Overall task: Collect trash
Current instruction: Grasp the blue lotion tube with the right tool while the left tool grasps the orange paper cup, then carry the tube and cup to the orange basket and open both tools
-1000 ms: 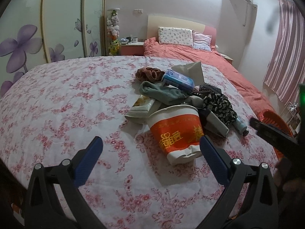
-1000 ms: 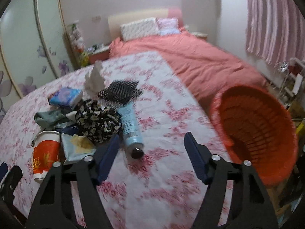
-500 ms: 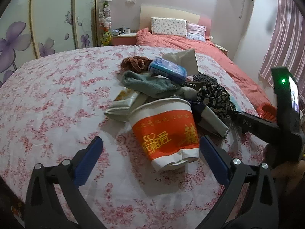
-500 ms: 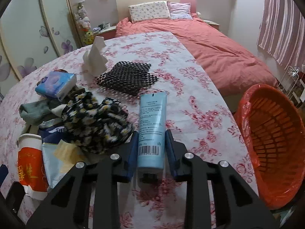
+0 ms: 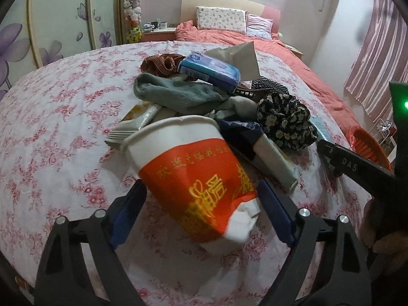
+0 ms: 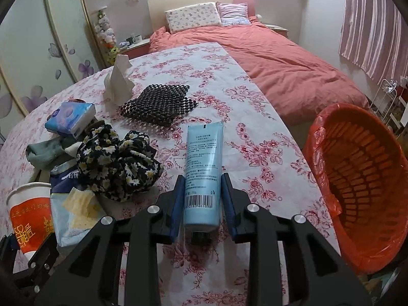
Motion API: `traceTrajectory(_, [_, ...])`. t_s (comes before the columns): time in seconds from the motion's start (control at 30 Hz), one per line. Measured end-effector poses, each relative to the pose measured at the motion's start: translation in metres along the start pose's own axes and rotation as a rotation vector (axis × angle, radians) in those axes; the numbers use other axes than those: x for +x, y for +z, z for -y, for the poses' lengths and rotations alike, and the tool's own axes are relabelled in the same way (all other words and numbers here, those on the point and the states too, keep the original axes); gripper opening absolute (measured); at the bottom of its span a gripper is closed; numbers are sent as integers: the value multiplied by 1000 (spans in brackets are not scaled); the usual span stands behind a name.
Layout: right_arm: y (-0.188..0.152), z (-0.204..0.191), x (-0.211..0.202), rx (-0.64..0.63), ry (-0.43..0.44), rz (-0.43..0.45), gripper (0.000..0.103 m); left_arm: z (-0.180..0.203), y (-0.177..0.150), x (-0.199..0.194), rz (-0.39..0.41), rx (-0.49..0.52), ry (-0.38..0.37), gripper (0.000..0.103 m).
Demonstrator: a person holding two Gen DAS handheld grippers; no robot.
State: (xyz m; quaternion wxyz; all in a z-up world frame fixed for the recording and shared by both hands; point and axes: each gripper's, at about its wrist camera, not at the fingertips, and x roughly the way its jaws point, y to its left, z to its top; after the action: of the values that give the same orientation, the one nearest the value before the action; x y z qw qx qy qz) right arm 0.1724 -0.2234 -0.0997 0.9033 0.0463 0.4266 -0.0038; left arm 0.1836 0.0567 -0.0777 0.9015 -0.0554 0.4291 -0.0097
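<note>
Bedroom: bed [image 6: 267, 58] w/ coral duvet, floral wardrobe doors [image 5: 58, 23], striped pink curtain [image 6: 374, 25].

Blue tube [image 6: 203, 168] between right gripper [image 6: 202, 201] fingers [image 6: 176, 205] (seemingly clamped), beside orange basket [image 6: 362, 178]

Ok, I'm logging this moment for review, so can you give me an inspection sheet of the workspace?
Surface: floral cloth spread flat under everything.
Job's things: blue tube, paper cup lying on its side, orange bin at the table's right edge, lined with a red bag.
Clutter: tissue pack, grey sock, floral fabric, black beaded mat, white napkin, flattened wrappers.
Grippers: right hand-held gripper shut on the blue tube; left hand-held gripper open, fingers either side of the paper cup.
Cables: nothing seen.
Surroundings: bed with pillows, wardrobe doors, striped curtain.
</note>
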Motion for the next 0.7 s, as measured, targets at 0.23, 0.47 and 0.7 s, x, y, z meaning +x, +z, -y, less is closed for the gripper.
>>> traceTrajectory(0.23, [2,-4,2,-17,-11,-2,30,7,-3,7,-28,15,21,84])
traceTrajectory(0.47, [0,1,0,3,16,1,29,-1,5,0,-3,27,-46,36])
traceTrajectory(0.7, [-3,5,-12,15,31,23,29,-1,12,-23,62,42,-55,36])
